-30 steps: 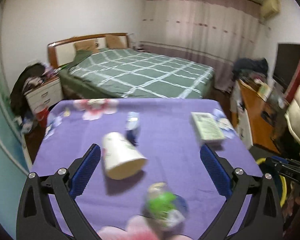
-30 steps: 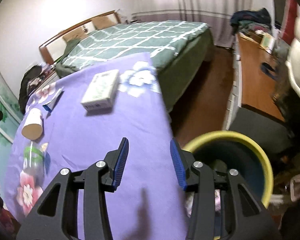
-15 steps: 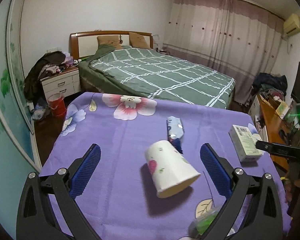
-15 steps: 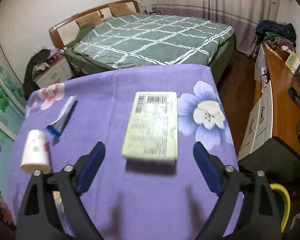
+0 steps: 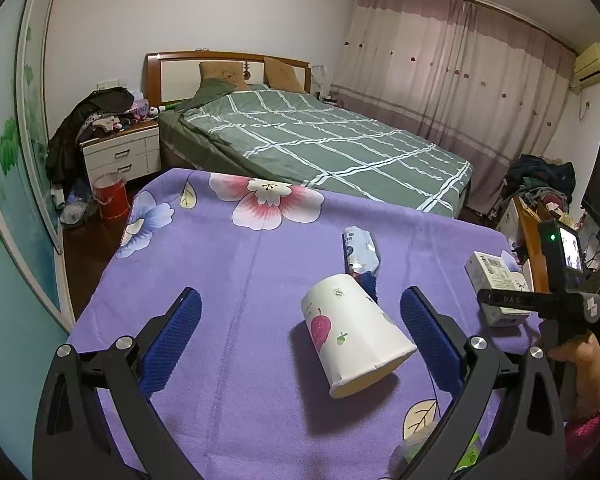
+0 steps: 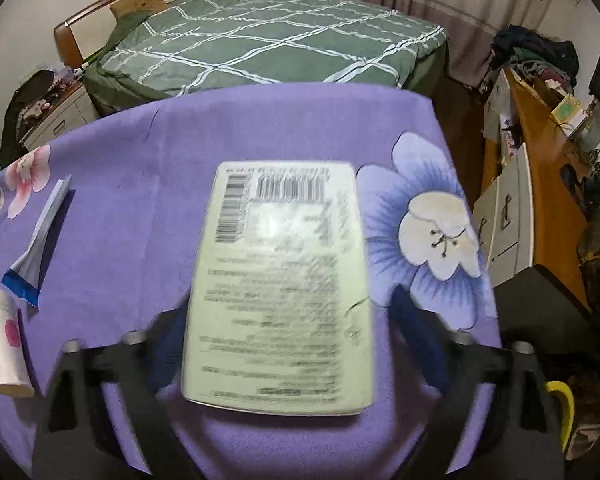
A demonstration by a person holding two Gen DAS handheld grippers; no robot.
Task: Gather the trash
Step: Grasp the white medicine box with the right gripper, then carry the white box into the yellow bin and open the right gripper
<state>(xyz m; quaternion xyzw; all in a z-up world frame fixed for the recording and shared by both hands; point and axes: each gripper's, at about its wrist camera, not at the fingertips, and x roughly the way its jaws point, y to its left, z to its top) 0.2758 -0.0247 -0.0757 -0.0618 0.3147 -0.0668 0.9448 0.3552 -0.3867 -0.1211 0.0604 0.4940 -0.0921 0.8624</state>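
**Operator:** Describe the work surface and the room.

**Inspector:** The surface is a table under a purple floral cloth (image 5: 228,280). Behind it stands one bed with a green checked cover (image 5: 320,136) and a wooden headboard. One white nightstand (image 5: 120,156) sits at the bed's left, piled with clothes, and one red bucket (image 5: 110,196) stands on the floor below it. Pink curtains (image 5: 460,80) cover the far wall. One wooden desk (image 6: 540,184) runs along the right side. The rim of one yellow bin (image 6: 562,404) shows at the table's right edge.

**Operator:** Count the trash items.

**Inspector:** Four on the cloth: one paper cup (image 5: 352,336) lying on its side, one blue-and-white wrapper (image 5: 360,250) just behind it, one white carton (image 6: 280,292) with barcodes, and one green-labelled item at the near edge, largely hidden.

**Operator:** Gripper status?

**Inspector:** The left gripper (image 5: 300,340) is spread wide and holds nothing; the cup lies between its fingers, closer to the right one. The right gripper (image 6: 280,344) is also spread, its blurred fingers on either side of the carton's near half. Contact with the carton cannot be confirmed. The carton lies flat near the table's right edge.
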